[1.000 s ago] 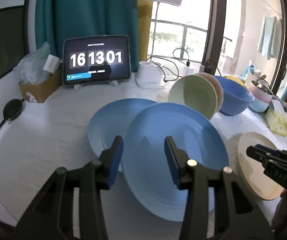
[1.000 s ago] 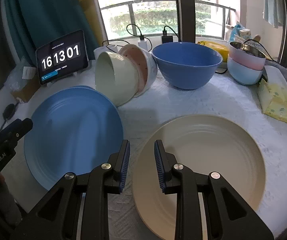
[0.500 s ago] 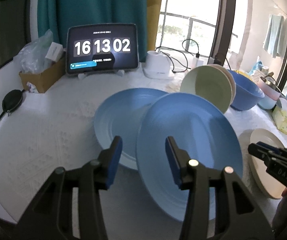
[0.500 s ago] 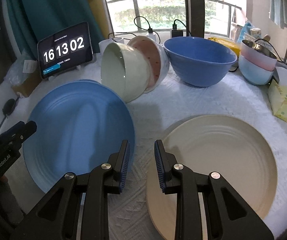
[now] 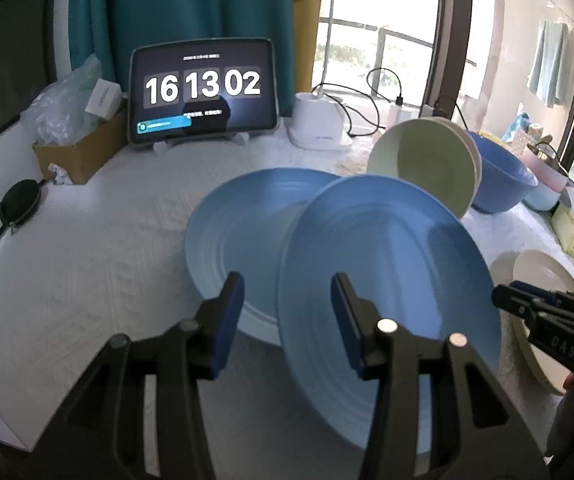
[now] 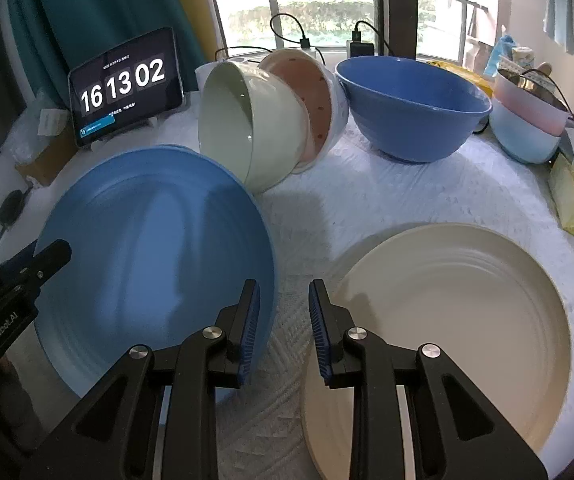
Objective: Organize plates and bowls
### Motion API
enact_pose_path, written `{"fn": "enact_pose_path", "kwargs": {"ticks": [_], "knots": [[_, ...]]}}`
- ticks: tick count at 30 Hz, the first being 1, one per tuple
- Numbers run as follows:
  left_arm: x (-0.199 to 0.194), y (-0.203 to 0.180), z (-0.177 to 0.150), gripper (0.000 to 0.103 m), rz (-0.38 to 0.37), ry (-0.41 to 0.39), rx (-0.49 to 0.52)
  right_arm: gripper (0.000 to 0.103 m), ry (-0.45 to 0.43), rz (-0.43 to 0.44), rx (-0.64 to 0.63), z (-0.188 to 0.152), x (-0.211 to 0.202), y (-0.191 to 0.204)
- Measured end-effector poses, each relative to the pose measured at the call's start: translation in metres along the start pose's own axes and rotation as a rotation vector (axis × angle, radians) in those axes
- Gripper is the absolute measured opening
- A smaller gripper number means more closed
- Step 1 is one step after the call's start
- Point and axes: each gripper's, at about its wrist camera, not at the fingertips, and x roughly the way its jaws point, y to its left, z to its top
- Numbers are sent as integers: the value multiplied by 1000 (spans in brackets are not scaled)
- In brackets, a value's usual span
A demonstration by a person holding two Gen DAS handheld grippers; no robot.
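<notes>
Left claw [image 5: 287,300] and right claw [image 6: 281,308] part-open, empty, above plates.

A lived-in home, by the look of it: a table [image 5: 87,240] under a white cloth by a balcony window [image 6: 319,4], teal curtains [image 5: 191,12], a towel [image 5: 547,64] hung outside, a desk lamp [image 5: 319,124], a tablet [image 5: 203,92] showing a clock, chargers [image 6: 361,46] plugged in, plastic plates [image 6: 447,300] and bowls [image 6: 411,100] everywhere.
</notes>
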Motion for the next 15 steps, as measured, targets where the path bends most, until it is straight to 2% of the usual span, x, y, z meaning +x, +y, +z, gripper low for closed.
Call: {"fn": "enact_pose_path", "kwargs": {"ticks": [11, 15], "knots": [[6, -1, -2, 46, 0, 4, 22, 27, 33, 5, -6, 2, 11, 3], [7, -1, -4, 40, -14, 9, 30, 27, 35, 16, -14, 2, 13, 5]]}}
